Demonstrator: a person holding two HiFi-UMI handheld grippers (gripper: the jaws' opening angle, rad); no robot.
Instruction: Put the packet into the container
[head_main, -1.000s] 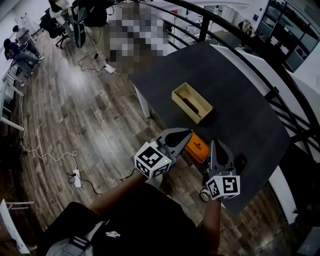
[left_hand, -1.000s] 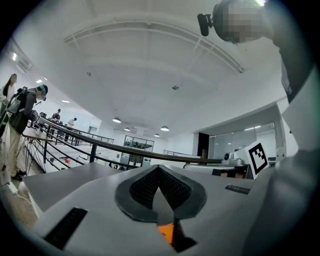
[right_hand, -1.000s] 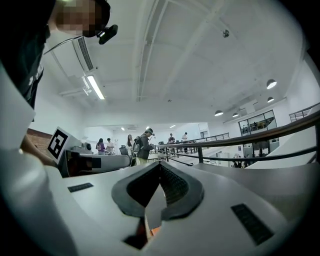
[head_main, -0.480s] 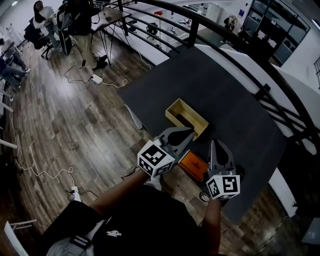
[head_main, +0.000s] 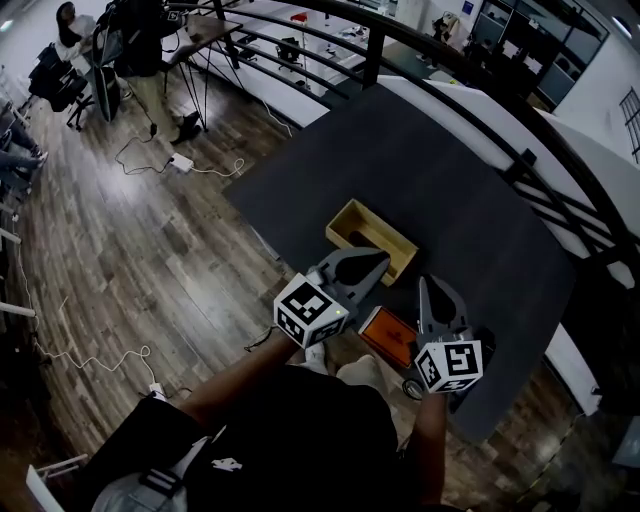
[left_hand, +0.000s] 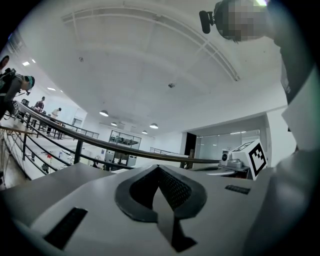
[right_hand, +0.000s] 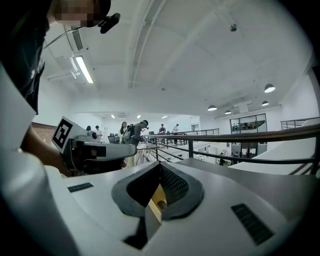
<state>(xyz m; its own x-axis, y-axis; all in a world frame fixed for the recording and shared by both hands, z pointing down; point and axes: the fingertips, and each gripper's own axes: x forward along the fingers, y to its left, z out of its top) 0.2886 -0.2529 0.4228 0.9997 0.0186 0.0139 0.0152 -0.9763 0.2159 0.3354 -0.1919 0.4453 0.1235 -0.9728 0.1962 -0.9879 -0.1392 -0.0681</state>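
The table (head_main: 450, 180) bears the packet (head_main: 388, 336), seemingly between left tongs (head_main: 377, 262) and right tongs (head_main: 430, 286).

We hold our left gripper (head_main: 378, 260) roughly level, jaws pressed together. Our right gripper (head_main: 426, 285), just beside it, tips slightly downward, its jaws also together.

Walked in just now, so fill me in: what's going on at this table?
A person holds a gripper in each hand over a dark table. The left gripper and the right gripper are both shut and empty. The orange packet lies on the table near its edge, between the two grippers, not yet picked up. The open wooden container stands just beyond it.
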